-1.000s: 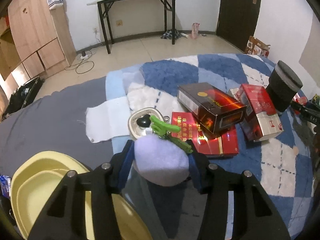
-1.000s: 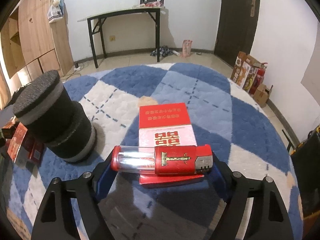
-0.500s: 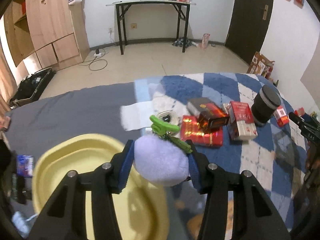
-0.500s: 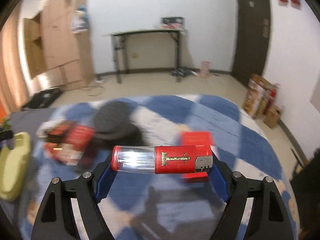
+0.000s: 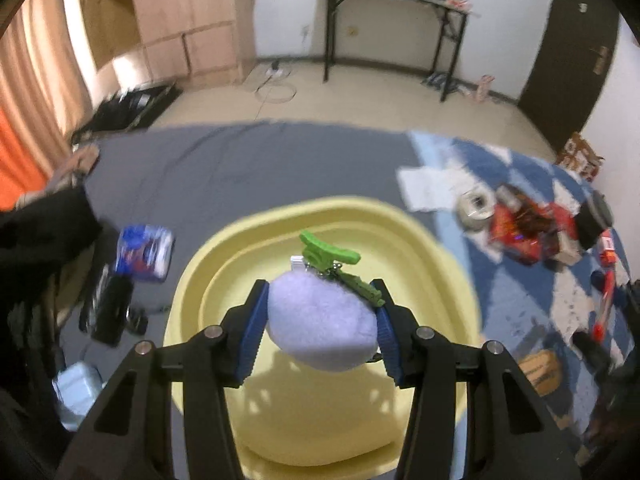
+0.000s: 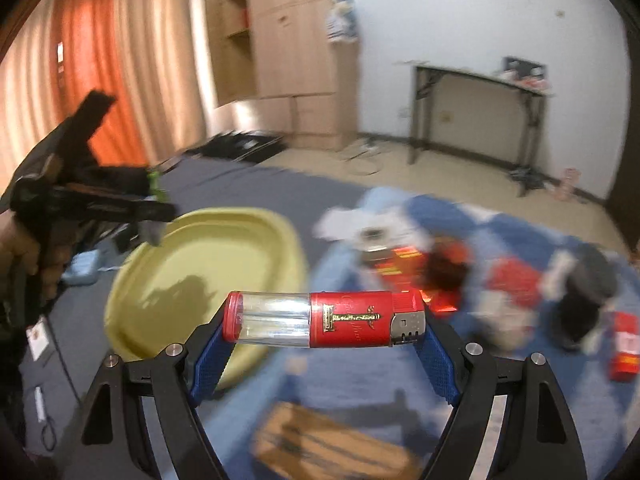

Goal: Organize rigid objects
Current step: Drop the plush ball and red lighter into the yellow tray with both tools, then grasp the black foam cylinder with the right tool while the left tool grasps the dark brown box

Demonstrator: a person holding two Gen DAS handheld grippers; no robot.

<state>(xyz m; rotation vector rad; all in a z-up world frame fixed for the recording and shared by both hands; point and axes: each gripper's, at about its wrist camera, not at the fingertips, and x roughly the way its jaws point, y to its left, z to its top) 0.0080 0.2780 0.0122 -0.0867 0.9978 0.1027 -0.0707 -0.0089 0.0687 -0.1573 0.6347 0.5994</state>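
Left wrist view: a lilac plush ball (image 5: 322,326) sits squarely between the two blue pads (image 5: 253,332) of the left gripper (image 5: 320,332), its flanks pressed in by both pads, so the jaws are pinching it at their narrow setting. A green clip (image 5: 326,254) with a short chain juts from the ball's far side, beyond the fingertips (the chain's lower end runs against the right-hand pad). The held ball hangs above a yellow basin (image 5: 436,264), which rests on a grey sheet (image 5: 248,168); whether ball and basin touch cannot be told.

Right wrist view: a red lighter (image 6: 322,319), with a clear section at its left end and a metal cap at its right, lies crosswise between the blue pads (image 6: 208,360) of the right gripper (image 6: 322,344). Each end bears on one pad, so the jaws stand about half spread and clamp the lighter lengthwise. It is held in the air over the blue checked rug (image 6: 500,400), just beside the basin's near rim. Farther right on the rug lie blurred red boxes (image 6: 512,284) and a black cylinder (image 6: 588,292). At far left a hand (image 6: 24,256) grips the other tool above the basin.
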